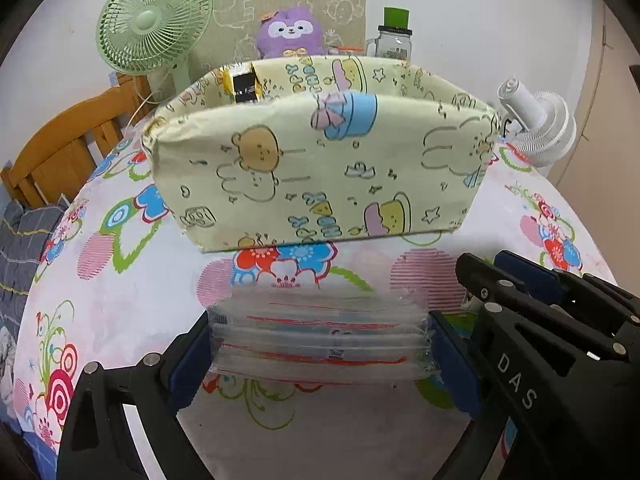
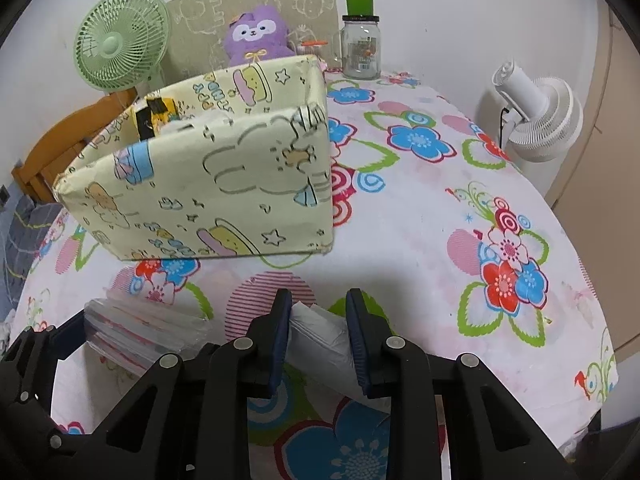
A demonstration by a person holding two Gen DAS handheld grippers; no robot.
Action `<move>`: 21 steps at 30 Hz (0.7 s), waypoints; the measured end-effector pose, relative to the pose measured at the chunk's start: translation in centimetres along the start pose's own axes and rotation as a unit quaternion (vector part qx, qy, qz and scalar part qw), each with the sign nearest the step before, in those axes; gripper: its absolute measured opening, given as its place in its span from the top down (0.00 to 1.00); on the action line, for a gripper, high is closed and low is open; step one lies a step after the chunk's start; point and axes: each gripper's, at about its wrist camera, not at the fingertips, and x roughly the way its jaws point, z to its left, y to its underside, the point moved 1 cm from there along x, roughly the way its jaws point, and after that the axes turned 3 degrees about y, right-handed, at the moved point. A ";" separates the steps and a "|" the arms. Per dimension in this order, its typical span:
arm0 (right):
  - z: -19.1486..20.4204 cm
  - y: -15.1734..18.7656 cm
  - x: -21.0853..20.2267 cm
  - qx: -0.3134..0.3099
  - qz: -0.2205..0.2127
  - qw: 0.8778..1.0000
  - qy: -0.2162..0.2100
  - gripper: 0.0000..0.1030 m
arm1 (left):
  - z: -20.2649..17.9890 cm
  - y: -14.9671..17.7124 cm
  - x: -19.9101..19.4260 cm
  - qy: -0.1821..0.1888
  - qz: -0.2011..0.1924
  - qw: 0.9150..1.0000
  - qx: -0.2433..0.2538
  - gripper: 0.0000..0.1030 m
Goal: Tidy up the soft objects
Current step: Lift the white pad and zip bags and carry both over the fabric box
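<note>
I had the left hand-held gripper (image 1: 320,344) clamped on a clear crinkly plastic-wrapped pack (image 1: 320,340) and the right hand-held gripper (image 2: 318,332) pinching a soft white packet (image 2: 320,336), both low over the flowered surface (image 2: 420,208) before the pale yellow cartoon-print fabric bin (image 1: 320,160), whose floppy rim I judged might snag either.

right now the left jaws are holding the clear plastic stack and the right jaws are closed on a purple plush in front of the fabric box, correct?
Not quite. The right gripper is closed on a white soft packet, not the purple plush, which sits behind the fabric box; the right wrist view shows this. The left gripper does hold the clear plastic stack.
</note>
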 end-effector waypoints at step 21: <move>1.4 -3.6 -4.9 -0.018 -0.048 0.999 -0.017 0.70 | 0.5 -3.4 -4.6 -0.002 -0.052 0.999 -0.004 0.05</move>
